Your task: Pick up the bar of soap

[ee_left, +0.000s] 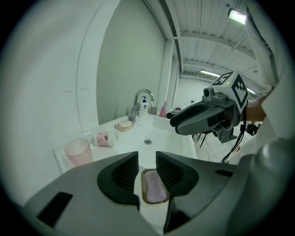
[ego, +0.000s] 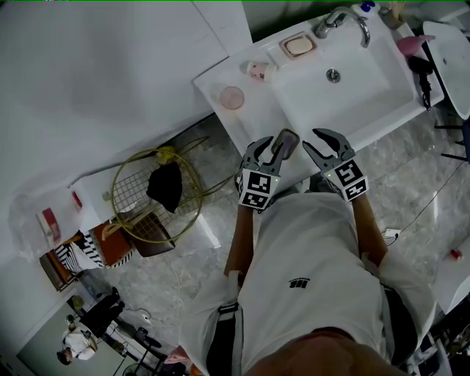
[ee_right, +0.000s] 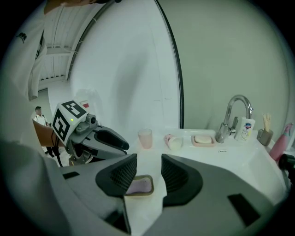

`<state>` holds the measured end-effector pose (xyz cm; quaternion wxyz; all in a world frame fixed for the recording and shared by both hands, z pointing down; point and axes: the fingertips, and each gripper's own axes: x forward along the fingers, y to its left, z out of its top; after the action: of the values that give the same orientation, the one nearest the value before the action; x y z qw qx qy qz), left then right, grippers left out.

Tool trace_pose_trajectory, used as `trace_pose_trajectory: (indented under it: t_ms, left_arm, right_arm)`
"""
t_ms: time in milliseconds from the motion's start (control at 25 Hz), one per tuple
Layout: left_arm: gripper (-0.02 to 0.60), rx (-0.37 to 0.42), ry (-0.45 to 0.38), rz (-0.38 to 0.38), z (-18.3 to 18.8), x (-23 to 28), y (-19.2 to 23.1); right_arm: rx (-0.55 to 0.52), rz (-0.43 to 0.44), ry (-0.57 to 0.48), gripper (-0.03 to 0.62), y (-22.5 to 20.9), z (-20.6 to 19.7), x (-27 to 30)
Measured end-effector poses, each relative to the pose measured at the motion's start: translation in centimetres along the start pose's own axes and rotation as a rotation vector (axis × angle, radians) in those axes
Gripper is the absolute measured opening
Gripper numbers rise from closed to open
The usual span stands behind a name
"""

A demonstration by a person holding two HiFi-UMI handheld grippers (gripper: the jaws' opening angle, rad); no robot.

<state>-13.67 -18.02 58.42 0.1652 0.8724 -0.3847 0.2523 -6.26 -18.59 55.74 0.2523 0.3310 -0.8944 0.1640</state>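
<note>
A purple bar of soap [ego: 286,142] lies in a tan dish on the front rim of the white sink counter [ego: 220,73]. My left gripper [ego: 270,147] hovers over it, open. In the left gripper view the soap [ee_left: 153,186] shows just below the gap of that gripper [ee_left: 147,168], untouched. My right gripper [ego: 317,141] stands open just right of the dish. In the right gripper view the soap [ee_right: 139,185] sits under the left jaw of that gripper [ee_right: 150,173]. A second, pale bar [ego: 299,45] rests in a pink dish beside the faucet [ego: 342,17].
A pink cup [ego: 232,97] stands at the counter's left end, with a tipped patterned cup [ego: 258,70] near it. The basin with its drain [ego: 333,74] fills the middle. Bottles stand behind the faucet. A wire basket [ego: 150,192] stands on the floor at left.
</note>
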Motion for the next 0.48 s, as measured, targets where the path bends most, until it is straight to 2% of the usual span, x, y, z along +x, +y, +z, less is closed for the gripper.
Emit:
trace_pose_trajectory:
  t_ms: [480]
  left_arm:
    - [0.126,-0.053,0.102,0.033,-3.0,2.2,-0.4]
  right_arm:
    - [-0.028,0.114,0.082,0.179,-1.0,-2.8,2.6]
